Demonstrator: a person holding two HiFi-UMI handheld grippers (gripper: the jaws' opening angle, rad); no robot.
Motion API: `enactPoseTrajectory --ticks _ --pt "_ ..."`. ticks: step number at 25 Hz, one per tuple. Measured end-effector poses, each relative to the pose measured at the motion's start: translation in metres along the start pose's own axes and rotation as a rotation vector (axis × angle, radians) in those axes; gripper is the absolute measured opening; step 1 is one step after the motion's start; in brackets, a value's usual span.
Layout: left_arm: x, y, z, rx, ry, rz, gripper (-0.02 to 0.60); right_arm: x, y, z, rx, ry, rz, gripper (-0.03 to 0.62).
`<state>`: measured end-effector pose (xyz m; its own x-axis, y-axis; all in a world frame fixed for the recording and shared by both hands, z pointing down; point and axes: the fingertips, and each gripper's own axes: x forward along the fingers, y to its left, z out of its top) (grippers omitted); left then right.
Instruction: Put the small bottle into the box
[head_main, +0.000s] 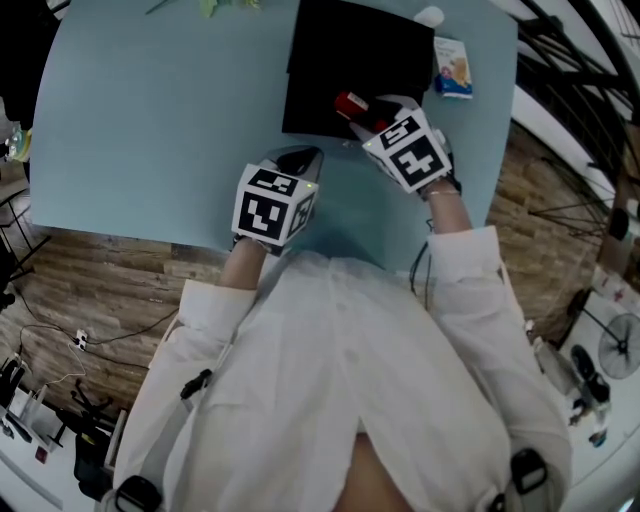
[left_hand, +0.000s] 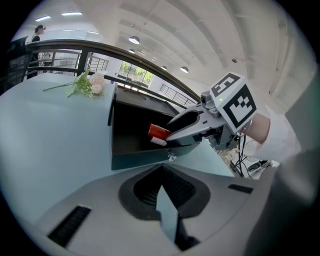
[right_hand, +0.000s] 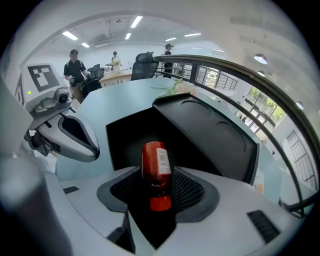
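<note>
The small red bottle (head_main: 352, 104) with a white label lies between the jaws of my right gripper (head_main: 372, 112), which is shut on it. In the right gripper view the bottle (right_hand: 156, 167) points forward over the open black box (right_hand: 127, 137), cap end towards the camera. The box (head_main: 330, 60) stands on the light blue table (head_main: 150, 110), its lid (right_hand: 210, 130) standing open on the right. My left gripper (head_main: 300, 158) rests near the box's front wall (left_hand: 140, 157), jaws together with nothing between them. In the left gripper view the bottle (left_hand: 159, 133) hangs just over the box's near edge.
A flower sprig (left_hand: 85, 85) lies at the table's far side. A small printed carton (head_main: 452, 67) sits to the right of the box. The table's near edge (head_main: 130, 235) runs close to my body. People stand far off (right_hand: 74, 67) behind the table.
</note>
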<state>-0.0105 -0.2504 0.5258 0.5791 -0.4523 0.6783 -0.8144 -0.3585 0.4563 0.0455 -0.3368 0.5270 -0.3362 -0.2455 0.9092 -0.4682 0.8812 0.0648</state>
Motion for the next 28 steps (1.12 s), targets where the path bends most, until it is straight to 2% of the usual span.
enactPoseTrajectory --ticks 8,19,28 --pt "-0.008 -0.003 0.006 0.048 -0.011 0.003 0.003 -0.011 0.01 0.005 0.052 -0.05 -0.01 0.201" --pt "-0.018 -0.009 0.029 0.125 -0.041 0.005 0.003 -0.04 0.011 0.013 0.147 -0.197 -0.08 0.201" --pt "-0.025 -0.02 0.048 0.205 -0.069 -0.003 0.003 -0.066 0.019 0.011 0.228 -0.315 -0.075 0.199"
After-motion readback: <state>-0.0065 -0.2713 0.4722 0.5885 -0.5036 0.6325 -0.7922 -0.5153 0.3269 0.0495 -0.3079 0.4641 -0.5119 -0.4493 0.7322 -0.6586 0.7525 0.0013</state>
